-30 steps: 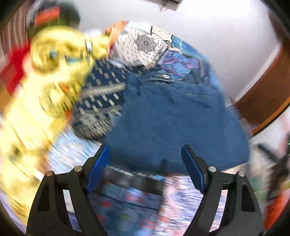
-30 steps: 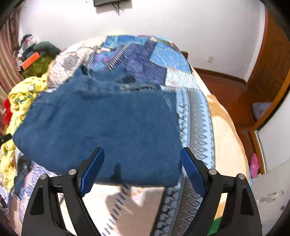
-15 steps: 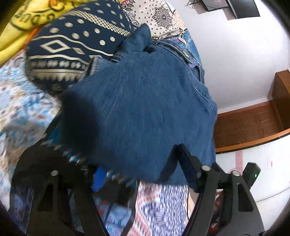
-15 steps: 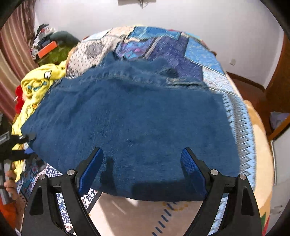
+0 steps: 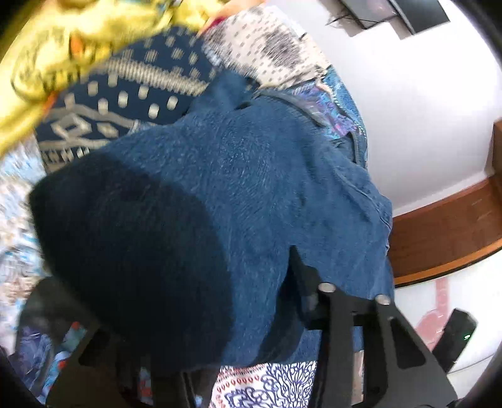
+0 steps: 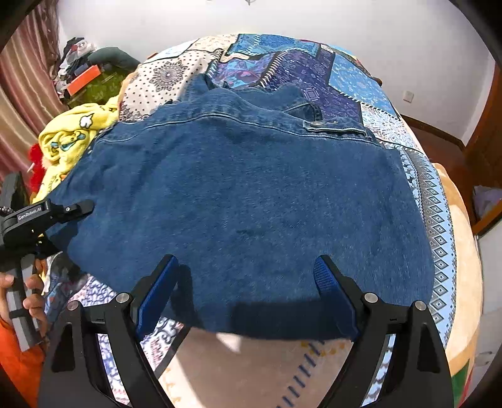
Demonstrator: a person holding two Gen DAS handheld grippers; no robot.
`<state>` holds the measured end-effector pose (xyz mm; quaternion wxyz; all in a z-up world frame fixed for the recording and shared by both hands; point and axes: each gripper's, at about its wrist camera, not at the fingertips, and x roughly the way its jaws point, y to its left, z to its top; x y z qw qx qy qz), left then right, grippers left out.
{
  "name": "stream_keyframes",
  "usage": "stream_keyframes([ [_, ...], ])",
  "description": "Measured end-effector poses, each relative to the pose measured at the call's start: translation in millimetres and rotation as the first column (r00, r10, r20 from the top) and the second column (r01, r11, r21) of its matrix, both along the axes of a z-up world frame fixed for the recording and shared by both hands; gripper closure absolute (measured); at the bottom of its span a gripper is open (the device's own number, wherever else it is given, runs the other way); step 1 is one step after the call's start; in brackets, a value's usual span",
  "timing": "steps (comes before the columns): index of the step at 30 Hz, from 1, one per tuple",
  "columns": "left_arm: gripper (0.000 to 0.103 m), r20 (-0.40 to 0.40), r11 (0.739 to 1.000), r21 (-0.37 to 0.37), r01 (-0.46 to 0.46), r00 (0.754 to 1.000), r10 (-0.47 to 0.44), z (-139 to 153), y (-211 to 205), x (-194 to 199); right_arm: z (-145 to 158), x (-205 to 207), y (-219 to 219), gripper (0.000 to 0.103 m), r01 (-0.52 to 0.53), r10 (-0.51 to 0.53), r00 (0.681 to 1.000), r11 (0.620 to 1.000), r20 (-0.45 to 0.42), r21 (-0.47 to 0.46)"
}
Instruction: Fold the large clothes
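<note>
The denim garment (image 6: 251, 201) lies spread flat on the patchwork bedspread (image 6: 313, 72), its near hem at the bed's foot — laid out, I judge, so both ends can be lifted together. The right gripper (image 6: 248, 292) stands wide open over that hem, holding nothing. The left gripper (image 6: 62, 213), marked "GenRobot.AI", sits at the garment's left edge with denim draped over it — whether it grips, I cannot tell.

This was a bedroom in a home: a bed (image 6: 439, 201) spread with a patchwork quilt (image 6: 313, 72) filled most of the right wrist view. Plain white walls (image 6: 376, 28) met a wooden skirting board (image 6: 436, 130) and dark wood panelling (image 5: 445, 232). Striped curtains (image 6: 22, 84) hung beside a heap of clothes and clutter (image 6: 84, 66), and a yellow cartoon-print blanket (image 6: 69, 138) lay crumpled at the bed's edge.
</note>
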<state>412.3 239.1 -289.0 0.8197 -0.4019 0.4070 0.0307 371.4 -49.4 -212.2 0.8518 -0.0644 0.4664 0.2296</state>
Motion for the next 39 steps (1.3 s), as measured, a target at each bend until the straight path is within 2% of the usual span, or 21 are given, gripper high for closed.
stream_keyframes([
  [2,0.086,0.025,0.997,0.073,-0.010,1.000,0.009,21,-4,-4,6,-6,3,0.017,-0.015,0.015,1.000,1.000,0.014,-0.015],
  [5,0.088,0.097,0.989,0.149,-0.002,0.995,-0.013,58,-6,-8,17,-13,6,0.017,-0.032,0.033,0.999,0.999,0.038,-0.033],
  [7,0.089,0.141,0.974,0.226,0.003,0.989,-0.035,87,-10,-11,27,-17,8,0.017,-0.038,0.040,0.998,0.999,0.056,-0.037],
  [11,0.089,0.246,0.960,0.280,-0.024,0.968,-0.048,133,-7,-36,47,-24,19,0.017,-0.051,0.052,0.995,0.999,0.090,-0.009],
  [13,0.089,0.280,0.955,0.295,-0.037,0.959,-0.049,146,-5,-51,53,-27,30,0.017,-0.070,0.069,0.992,0.998,0.103,0.007],
  [16,0.089,0.293,0.940,0.338,-0.053,0.955,-0.052,154,2,-74,52,-28,55,0.017,-0.113,0.110,0.989,0.993,0.096,0.021],
  [19,0.089,0.276,0.930,0.363,-0.064,0.960,-0.041,147,10,-84,41,-26,83,0.017,-0.165,0.163,0.985,0.986,0.063,0.028],
  [24,0.089,0.206,0.939,0.341,-0.056,0.978,-0.017,113,30,-93,0,-14,128,0.017,-0.231,0.233,0.971,0.972,-0.062,0.030],
  [27,0.089,0.185,0.932,0.359,-0.048,0.983,-0.020,100,30,-92,-27,-4,144,0.017,-0.236,0.238,0.960,0.971,-0.145,0.029],
  [31,0.089,0.174,0.920,0.388,-0.044,0.984,-0.026,99,26,-88,-37,-3,146,0.004,-0.248,0.253,0.960,0.967,-0.122,0.054],
  [36,0.089,0.202,0.892,0.451,-0.007,0.975,-0.094,121,0,-75,-31,-3,133,0.004,-0.246,0.255,0.955,0.967,-0.151,0.072],
  [39,0.089,0.234,0.867,0.497,0.041,0.956,-0.180,147,-35,-60,-16,-6,103,0.004,-0.202,0.217,0.966,0.972,-0.139,0.117],
])
